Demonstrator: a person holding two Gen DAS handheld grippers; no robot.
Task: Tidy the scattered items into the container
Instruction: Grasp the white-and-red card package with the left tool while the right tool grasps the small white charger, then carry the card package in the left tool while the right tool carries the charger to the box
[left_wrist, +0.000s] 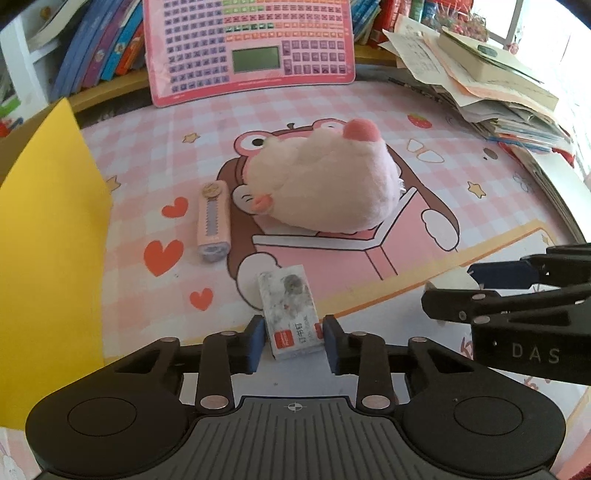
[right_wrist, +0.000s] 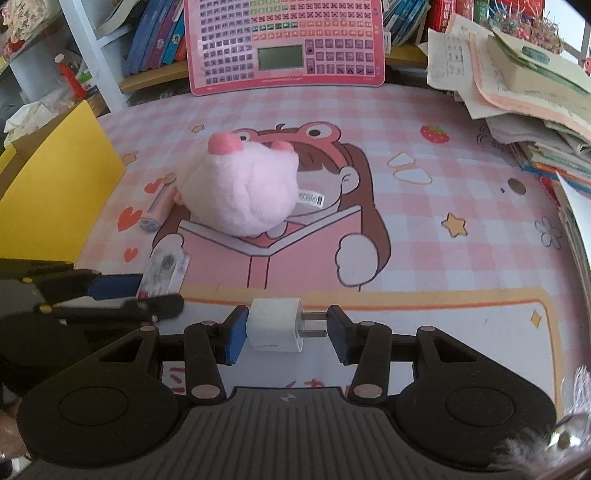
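Staple box sits between the left hand-held gripper's parted fingers; right hand-held gripper brackets the charger, unclamped; plush at twelve o'clock.

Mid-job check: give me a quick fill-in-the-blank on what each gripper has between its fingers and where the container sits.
1. Between the left gripper's fingers lies a small box of ____.
2. The white charger plug between the right gripper's fingers has its two metal prongs pointing toward the ____ finger.
3. The yellow container stands at the ____ edge of both views.
4. The pink ____ lies on the desk mat beyond the box.

Missing words: staples; right; left; plush toy
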